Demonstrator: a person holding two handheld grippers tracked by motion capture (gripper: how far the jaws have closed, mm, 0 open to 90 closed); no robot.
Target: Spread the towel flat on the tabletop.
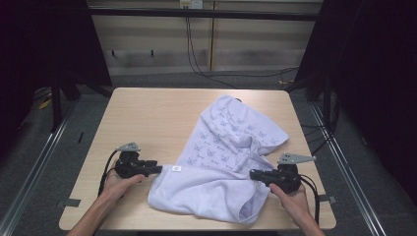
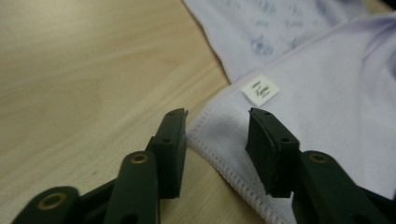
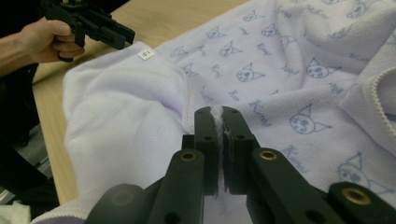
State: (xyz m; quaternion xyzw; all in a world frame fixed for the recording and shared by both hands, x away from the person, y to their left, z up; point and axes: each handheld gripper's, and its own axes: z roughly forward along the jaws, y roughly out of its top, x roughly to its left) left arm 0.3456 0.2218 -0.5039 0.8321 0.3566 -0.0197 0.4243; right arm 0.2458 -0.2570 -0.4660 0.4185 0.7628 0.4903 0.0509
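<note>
The soft pale-purple towel with little blue cat faces [image 1: 221, 162] lies crumpled on the near-right part of the light wood table [image 1: 142, 118]. Right gripper [image 3: 218, 122] is nearest, jaws pinched tight on a towel fold. Left gripper [image 2: 215, 133] is wide open w/ the towel corner between its jaws, by the small white tag [image 2: 260, 88]. Next it prob. just needs to close.

Light wood table [image 1: 147, 113] sat on grey carpet [image 1: 74, 132], with metal rails [image 1: 34, 162] on both sides. Back wall [image 1: 157, 34] was pale wood panelling, black cables [image 1: 196, 64] trailing down it. Dark curtains [image 1: 373, 73] boxed things in, lighting pretty dim.
</note>
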